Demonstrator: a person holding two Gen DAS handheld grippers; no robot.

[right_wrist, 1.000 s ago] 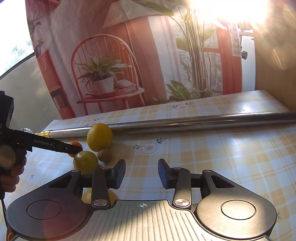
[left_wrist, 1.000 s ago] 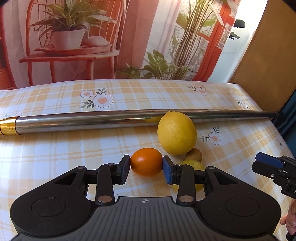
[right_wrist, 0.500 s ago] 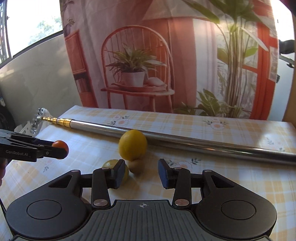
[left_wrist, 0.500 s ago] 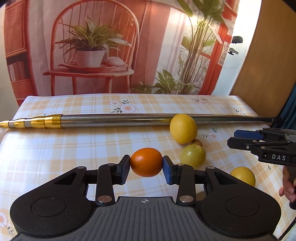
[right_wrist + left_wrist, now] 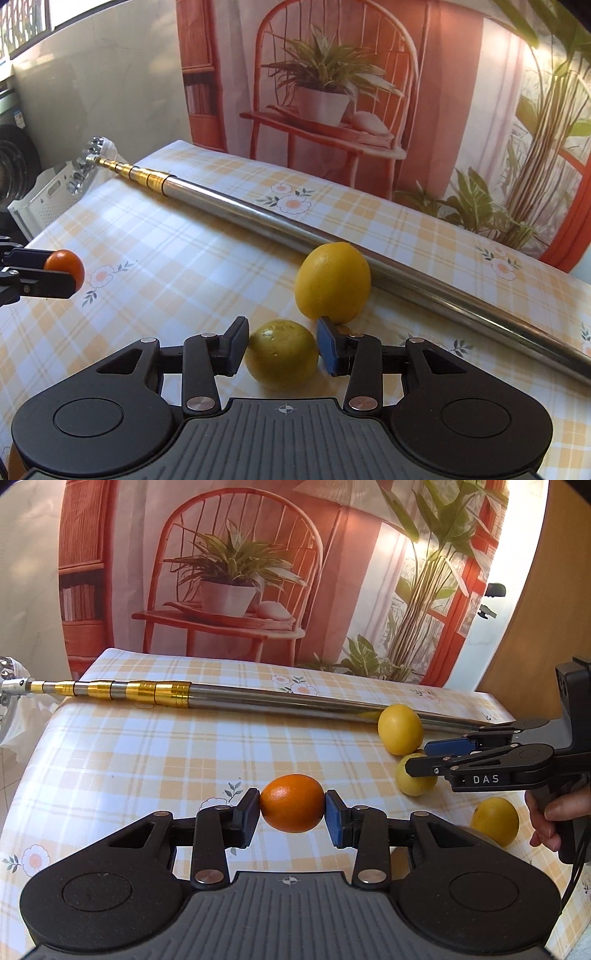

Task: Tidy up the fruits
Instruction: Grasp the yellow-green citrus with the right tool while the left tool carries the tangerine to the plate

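Orange fruit is pinched between both pads of our left tool, held clear above the checked cloth of the desk; from the right wrist view it sits at the tool tip off to the far left. Our right tool is spread wide, fingers either side of a yellow-green lemon resting on the desk; we see small gaps at both pads, so no grip on it. Just behind that one, a bigger yellow lemon sits against the steel telescopic pole lying across the desk, gold sections at its left end. Something small and brownish peeks out between the two lemons, too hidden to identify. Left view also shows a third yellow fruit nearer us, below the right tool, plus a hand on that tool's grip.
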